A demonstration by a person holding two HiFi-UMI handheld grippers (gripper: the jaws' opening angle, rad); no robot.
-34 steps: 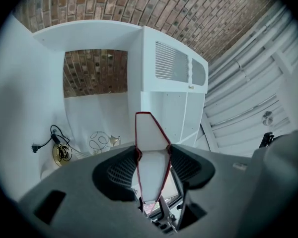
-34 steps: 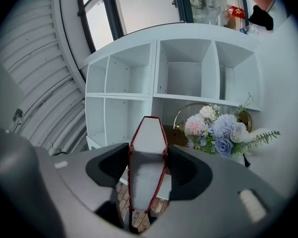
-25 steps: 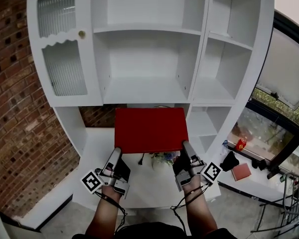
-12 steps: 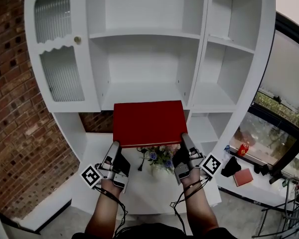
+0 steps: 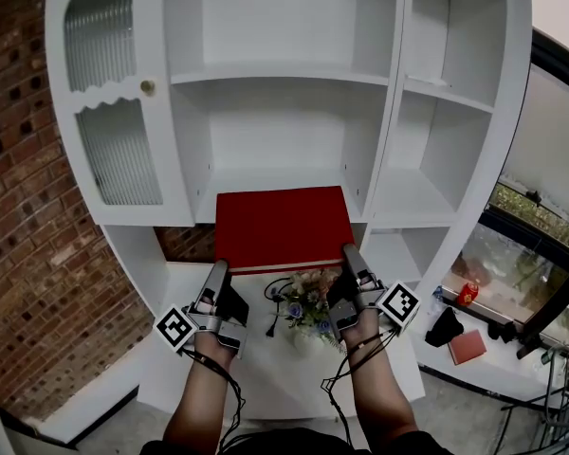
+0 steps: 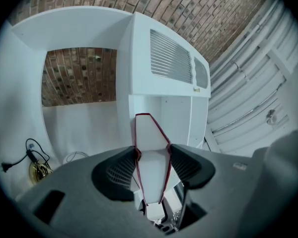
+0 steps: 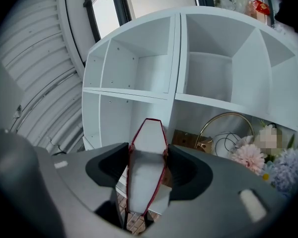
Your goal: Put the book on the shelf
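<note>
the left gripper has its pads pressed on both covers of the red book, whose white page edge runs up the lower centre of the frame between them. the right gripper clamps the same book likewise, pads tight on each cover. in the head view the book lies flat at frame centre, held at its two near corners, its far edge overlapping the front lip of the white shelf unit's middle compartment. flowers sit just below it.
</note>
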